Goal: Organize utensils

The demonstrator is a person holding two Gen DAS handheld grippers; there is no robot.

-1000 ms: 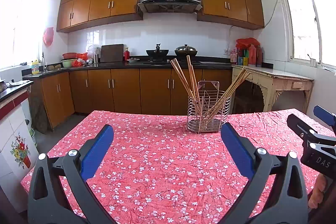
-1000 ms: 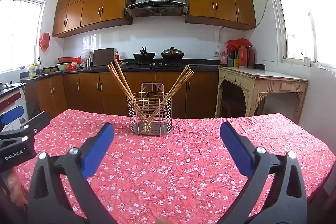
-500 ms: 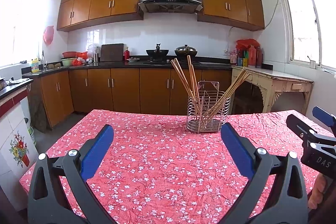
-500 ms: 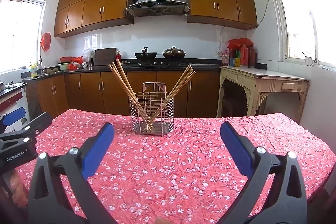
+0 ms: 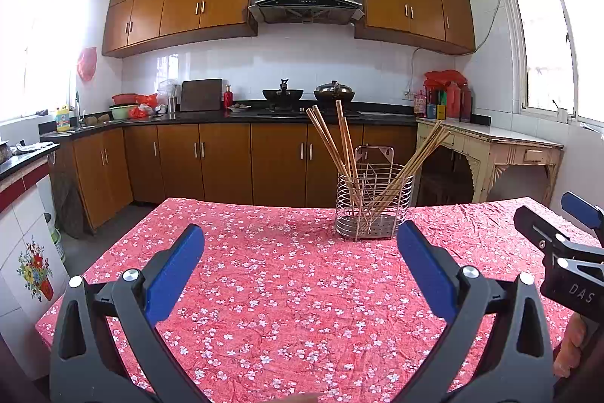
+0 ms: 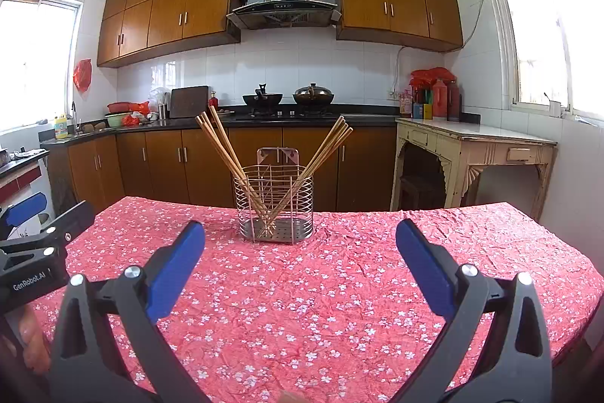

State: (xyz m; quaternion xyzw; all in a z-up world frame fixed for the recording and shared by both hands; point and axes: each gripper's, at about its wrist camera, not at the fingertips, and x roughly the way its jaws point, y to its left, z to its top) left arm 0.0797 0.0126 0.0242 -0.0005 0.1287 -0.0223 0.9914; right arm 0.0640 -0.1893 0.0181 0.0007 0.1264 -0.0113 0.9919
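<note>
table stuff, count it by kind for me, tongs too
wire utensil holder: 1
bunches of wooden chopsticks in it: 2, one leaning left and one leaning right; single sticks overlap too much to count
tongs: 2, left tongs and right tongs, both open and empty
floral tablecloth: 1
total: 6

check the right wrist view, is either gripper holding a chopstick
No, the chopsticks all stand in the wire holder, and the right gripper is open and empty.
</note>
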